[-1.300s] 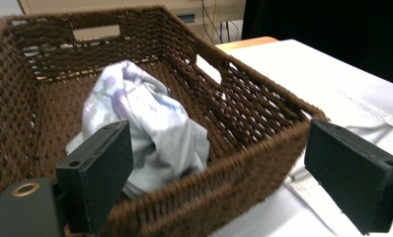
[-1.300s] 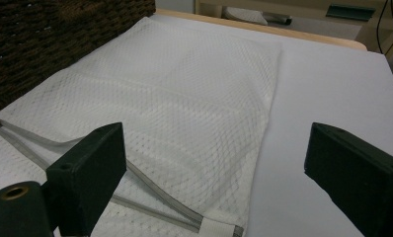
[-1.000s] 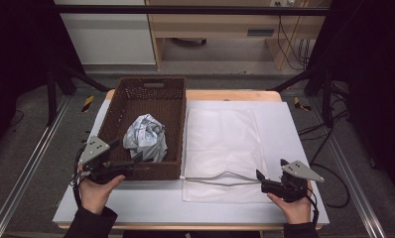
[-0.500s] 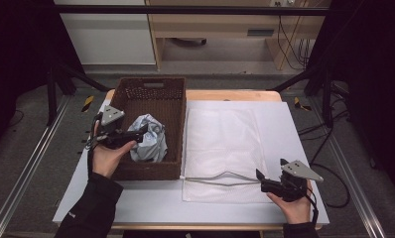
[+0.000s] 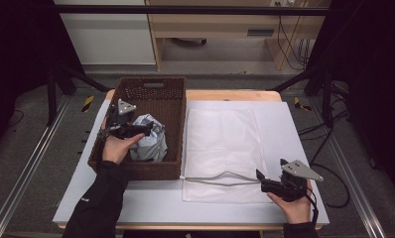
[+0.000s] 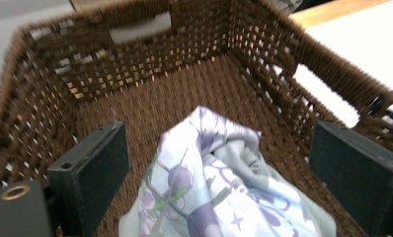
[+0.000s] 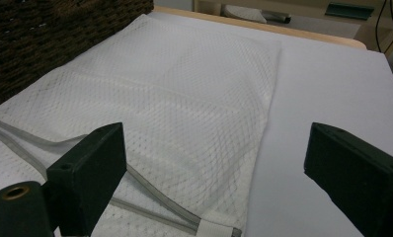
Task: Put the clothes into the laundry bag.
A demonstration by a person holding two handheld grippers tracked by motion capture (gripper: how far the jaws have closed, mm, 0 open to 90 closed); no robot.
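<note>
Left tool (image 6: 216,168) spread wide, straddling crumpled printed cloth (image 6: 224,187) inside wicker basket (image 5: 156,94). Soft, light, floppy by the look; best pinched at a raised fold. Right tool (image 7: 214,168) spread, empty, above mesh laundry bag (image 7: 175,98) on desk (image 5: 295,129).

No legible text, labels, brands, numbers or signs in any view. The crumpled cloth (image 6: 219,187) lying between the left gripper's (image 6: 224,173) spread jaws carries a printed pattern of purple shapes, including a small star, but no lettering. The white mesh bag (image 7: 150,113) ahead of the right gripper (image 7: 219,182) bears no readable tag; the small tab at its near edge is too blurred to tell.
</note>
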